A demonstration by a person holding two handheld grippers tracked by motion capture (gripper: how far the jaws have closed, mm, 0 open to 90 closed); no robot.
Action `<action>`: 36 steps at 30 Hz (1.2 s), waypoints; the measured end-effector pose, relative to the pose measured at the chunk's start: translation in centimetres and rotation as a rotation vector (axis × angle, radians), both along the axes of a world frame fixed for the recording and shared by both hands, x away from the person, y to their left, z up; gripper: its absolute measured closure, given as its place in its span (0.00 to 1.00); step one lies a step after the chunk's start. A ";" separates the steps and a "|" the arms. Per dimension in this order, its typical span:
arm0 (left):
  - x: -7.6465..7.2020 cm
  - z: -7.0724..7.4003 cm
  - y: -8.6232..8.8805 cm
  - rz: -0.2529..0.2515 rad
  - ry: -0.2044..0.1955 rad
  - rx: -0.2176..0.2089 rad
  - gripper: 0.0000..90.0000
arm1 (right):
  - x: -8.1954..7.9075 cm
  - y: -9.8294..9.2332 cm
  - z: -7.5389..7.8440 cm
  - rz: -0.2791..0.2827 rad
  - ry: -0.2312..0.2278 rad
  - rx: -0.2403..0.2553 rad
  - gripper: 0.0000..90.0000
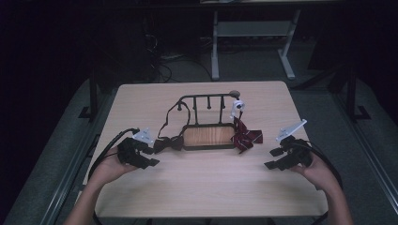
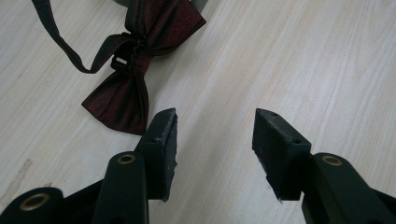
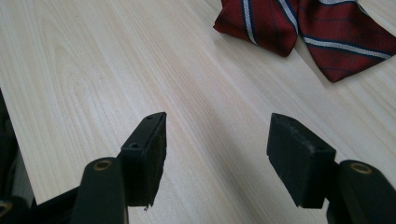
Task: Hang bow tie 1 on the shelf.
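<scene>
Neither bow tie is on the rack [image 1: 206,101] yet: my left tongs [image 2: 215,135] gape empty below the dark bow tie [image 2: 135,70]; my right tongs [image 3: 217,140], released, face the striped tie [image 3: 303,28].

No legible text, label, brand, number or sign in any view; the bow ties, rack and bench surface carry no readable markings.

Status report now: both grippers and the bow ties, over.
Left gripper open, holding nothing. Right gripper open, holding nothing. Dark red bow tie beside left fingers, untouched. Striped bow tie ahead, path clear.
</scene>
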State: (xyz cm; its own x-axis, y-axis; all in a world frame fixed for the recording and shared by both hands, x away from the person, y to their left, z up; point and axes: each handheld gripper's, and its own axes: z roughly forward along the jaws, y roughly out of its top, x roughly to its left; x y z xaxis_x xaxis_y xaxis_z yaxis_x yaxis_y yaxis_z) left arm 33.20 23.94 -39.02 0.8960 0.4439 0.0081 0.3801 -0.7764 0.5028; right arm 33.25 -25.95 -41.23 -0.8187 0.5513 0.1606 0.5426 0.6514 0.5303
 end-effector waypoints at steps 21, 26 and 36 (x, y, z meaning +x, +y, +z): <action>-1.1 -1.2 -0.3 0.002 -0.010 0.001 0.50 | 0.0 0.1 -0.3 0.001 0.015 -0.004 0.42; -1.2 -1.7 -0.3 0.006 -0.012 -0.007 0.49 | 0.0 0.1 -0.5 -0.004 0.021 -0.009 0.41; -1.6 -2.3 -0.4 0.010 -0.010 -0.010 0.47 | 0.1 0.1 -0.7 -0.002 0.027 -0.011 0.41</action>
